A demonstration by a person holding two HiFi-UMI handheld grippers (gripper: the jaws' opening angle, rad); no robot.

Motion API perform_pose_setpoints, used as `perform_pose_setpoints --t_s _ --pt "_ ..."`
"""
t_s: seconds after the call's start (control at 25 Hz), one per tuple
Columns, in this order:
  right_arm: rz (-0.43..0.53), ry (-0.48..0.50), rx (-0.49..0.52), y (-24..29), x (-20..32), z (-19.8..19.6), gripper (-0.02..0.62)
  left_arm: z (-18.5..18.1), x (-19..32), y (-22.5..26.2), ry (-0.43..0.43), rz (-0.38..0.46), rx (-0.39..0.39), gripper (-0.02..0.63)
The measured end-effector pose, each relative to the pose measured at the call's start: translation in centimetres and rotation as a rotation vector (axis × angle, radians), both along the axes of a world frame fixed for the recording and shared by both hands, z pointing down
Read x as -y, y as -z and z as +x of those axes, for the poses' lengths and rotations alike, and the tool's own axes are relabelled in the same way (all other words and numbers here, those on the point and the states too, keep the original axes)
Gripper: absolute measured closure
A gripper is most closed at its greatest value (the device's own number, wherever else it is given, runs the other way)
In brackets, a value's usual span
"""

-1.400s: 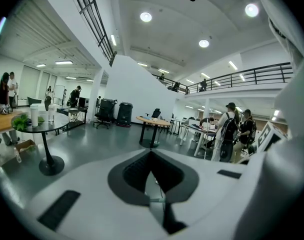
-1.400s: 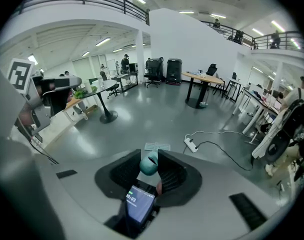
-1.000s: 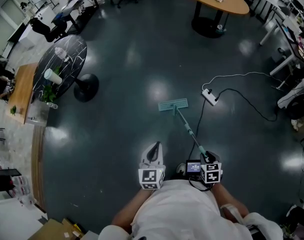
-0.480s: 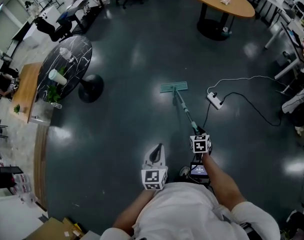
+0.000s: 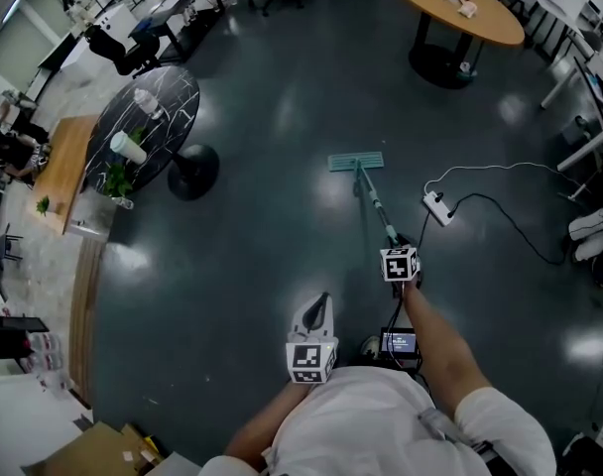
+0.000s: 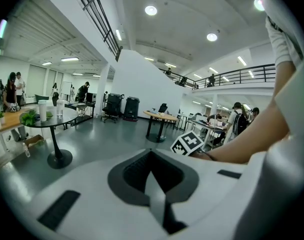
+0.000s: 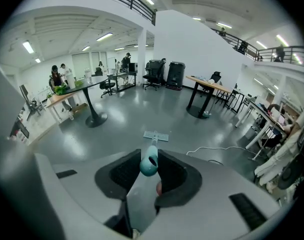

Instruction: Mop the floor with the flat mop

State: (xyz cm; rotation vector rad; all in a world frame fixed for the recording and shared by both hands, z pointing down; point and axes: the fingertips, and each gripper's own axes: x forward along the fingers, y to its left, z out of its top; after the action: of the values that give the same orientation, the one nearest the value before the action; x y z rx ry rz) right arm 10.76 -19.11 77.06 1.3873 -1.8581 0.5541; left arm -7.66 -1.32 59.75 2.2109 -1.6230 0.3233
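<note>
The flat mop's teal head (image 5: 356, 161) lies flat on the dark floor, its handle (image 5: 375, 202) slanting back to my right gripper (image 5: 399, 254), which is shut on the handle's top end. In the right gripper view the teal handle end (image 7: 148, 165) sits between the jaws and the mop head (image 7: 156, 136) shows beyond on the floor. My left gripper (image 5: 318, 310) is held close to my body, shut, with nothing between its jaws. In the left gripper view the right gripper's marker cube (image 6: 187, 143) and forearm show to the right.
A white power strip (image 5: 439, 207) with trailing cables lies right of the mop. A round black table (image 5: 148, 125) with cups and a plant stands left. A round wooden table (image 5: 458, 8) stands at the far right. Desks and chairs line the edges.
My right gripper has pushed forward with the handle, arm now extended. The mop head has slid farther away across the floor. The left gripper stays by my body.
</note>
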Motion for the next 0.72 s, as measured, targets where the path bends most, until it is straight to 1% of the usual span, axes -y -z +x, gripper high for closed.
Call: perform_pose_setpoints --t_s 0.16,0.32,0.6,0.72 --pt "-0.042 0.001 -0.002 0.4 -3.2 1.1 0.486 0.2 0.3 0.2 -0.001 0.009 -0.001 0.601" --pt "-0.063 0.038 -0.002 2.4 -8.6 2.4 0.486 0.3 0.4 0.2 -0.004 0.026 0.006 0.601" --pt "-0.082 0.041 0.032 8.5 -18.6 5.6 0.485 1.0 0.2 1.4 -0.019 0.060 0.005 0.601" --pt "-0.078 0.054 0.047 11.2 -21.4 6.1 0.485 1.0 0.0 1.6 -0.011 0.060 0.001 0.601"
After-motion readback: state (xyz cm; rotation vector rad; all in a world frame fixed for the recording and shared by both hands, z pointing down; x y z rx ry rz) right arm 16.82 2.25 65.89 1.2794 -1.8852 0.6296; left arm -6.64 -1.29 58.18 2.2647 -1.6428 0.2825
